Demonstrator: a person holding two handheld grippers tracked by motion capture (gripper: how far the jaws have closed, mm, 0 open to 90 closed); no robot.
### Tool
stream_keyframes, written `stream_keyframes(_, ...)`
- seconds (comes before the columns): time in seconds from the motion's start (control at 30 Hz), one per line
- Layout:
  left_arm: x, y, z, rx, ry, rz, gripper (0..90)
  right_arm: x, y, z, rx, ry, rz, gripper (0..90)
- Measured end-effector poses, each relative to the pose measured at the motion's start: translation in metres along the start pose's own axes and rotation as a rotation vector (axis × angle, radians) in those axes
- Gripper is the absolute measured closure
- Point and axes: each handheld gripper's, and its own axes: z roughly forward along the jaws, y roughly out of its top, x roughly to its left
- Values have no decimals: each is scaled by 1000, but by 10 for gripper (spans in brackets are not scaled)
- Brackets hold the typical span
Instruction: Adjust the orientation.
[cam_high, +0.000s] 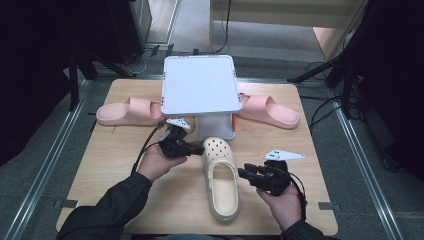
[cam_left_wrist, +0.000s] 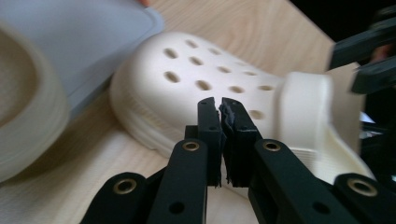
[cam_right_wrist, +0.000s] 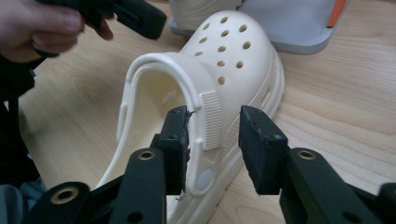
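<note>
two black jaws rise at the bottom of the right gripper view, standing apart with the ribbed end of the clog's strap between them; the left pad looks close against the strap's inner edge, the other pad clear of it. no squeeze shows, so the right gripper (cam_right_wrist: 212, 140) reads as open around the strap, probably set there to take hold of it or having let it go.

the cream clog (cam_high: 221, 175) lies near the front middle of the table (cam_high: 125, 190), toe pointing away from the person toward the grey stand (cam_high: 216, 125), heel opening toward the near edge. its strap is swung up over the front of the foot opening.

the left gripper (cam_high: 199, 148) comes in from the side at the clog's toe. in the left gripper view its pads meet with nothing between them, tips just short of the holed top, likely placed to steady or nudge the shoe while the other hand works at the strap.

a white tray (cam_high: 200, 85) sits on top of the stand. in the left gripper view a second cream clog (cam_left_wrist: 25, 93) shows blurred beside the stand. two pink slippers, one (cam_high: 127, 111) on the left and one (cam_high: 270, 111) on the right, lie at the far side of the table, well apart from the work.
</note>
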Motion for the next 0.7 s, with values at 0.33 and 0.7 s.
stream_keyframes(0.33, -10, 16, -35, -28, 31, 45, 881, 10, -4, 14, 40, -14, -1, 493)
stream_keyframes(0.7, -9, 32, -78, -62, 64, 71, 889, 7, -6, 24, 79, -17, 0, 494)
